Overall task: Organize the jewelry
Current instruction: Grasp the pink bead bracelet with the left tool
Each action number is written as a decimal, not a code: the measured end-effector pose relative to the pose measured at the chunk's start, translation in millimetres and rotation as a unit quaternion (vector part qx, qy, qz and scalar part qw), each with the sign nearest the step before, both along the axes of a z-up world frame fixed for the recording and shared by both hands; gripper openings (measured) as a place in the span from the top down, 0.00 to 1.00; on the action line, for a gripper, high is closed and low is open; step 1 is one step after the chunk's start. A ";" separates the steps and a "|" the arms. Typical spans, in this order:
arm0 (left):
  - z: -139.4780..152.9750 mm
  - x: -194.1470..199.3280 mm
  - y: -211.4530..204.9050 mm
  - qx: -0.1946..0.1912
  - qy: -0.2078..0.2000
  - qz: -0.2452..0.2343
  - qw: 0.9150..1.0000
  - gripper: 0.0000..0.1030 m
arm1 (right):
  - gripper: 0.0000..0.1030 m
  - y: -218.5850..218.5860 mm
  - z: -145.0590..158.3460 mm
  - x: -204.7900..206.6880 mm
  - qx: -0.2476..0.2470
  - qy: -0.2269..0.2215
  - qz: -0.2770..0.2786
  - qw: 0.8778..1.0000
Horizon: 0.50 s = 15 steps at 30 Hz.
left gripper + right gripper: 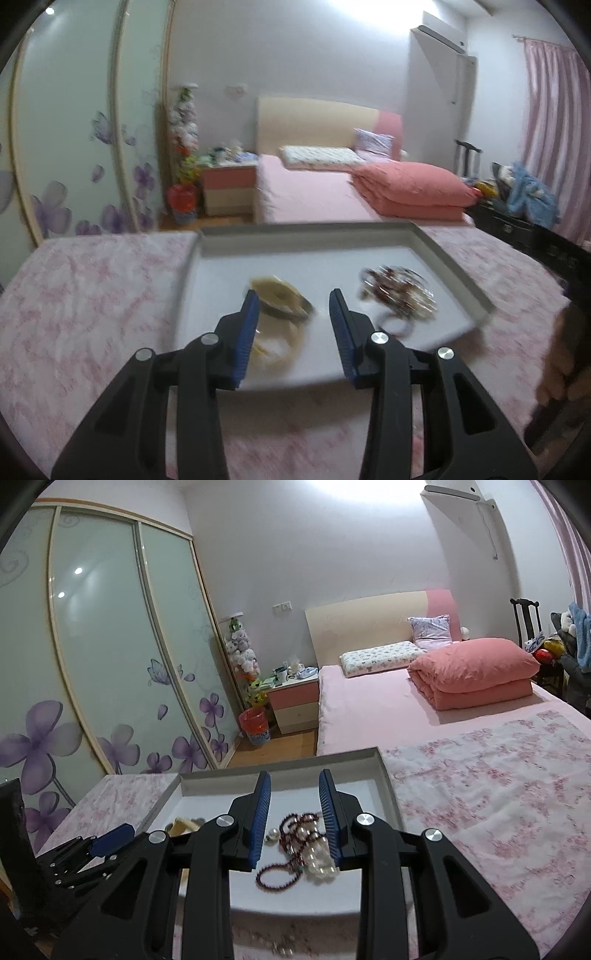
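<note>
Bedroom behind, floral cloth below: in the tray [386,775] the beads [299,845] lie directly between the right gripper's [295,812] spread, empty fingers, while the left gripper [291,332], likewise open, hangs nearer the bangles [280,299].

The left gripper [293,308] hangs with its jaws apart over a shallow grey tray [454,266] — a blurred cream bangle [280,295] lies in the tray beneath its blue fingers [249,314], and a beaded tangle [397,291] sits toward the tray's right wall.
</note>
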<state>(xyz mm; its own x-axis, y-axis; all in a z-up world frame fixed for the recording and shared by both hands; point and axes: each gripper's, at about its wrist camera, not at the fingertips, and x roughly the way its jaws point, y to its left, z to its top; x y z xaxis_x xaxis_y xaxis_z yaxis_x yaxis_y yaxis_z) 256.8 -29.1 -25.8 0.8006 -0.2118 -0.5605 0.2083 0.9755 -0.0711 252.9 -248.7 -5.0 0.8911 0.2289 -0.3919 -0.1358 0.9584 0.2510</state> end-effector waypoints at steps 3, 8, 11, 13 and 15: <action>-9.1 -16.8 -12.9 -0.006 0.039 -0.046 0.998 0.61 | 0.72 0.2 -2.5 -13.6 -0.013 0.004 0.003 1.000; -30.1 -41.9 -39.4 0.004 0.106 -0.115 0.988 0.61 | 0.72 -4.1 -5.0 -30.2 -0.013 0.011 0.004 1.000; -38.7 -52.5 -51.4 0.022 0.117 -0.133 0.984 0.61 | 0.72 -7.3 -6.8 -38.2 -0.015 0.016 0.004 1.000; -45.2 -55.5 -59.1 0.041 0.123 -0.134 0.982 0.61 | 0.72 -10.1 -9.0 -42.4 -0.014 0.019 0.003 1.000; -52.2 -55.1 -64.4 0.055 0.133 -0.131 0.981 0.61 | 0.72 -11.5 -10.3 -46.3 -0.011 0.021 0.002 1.000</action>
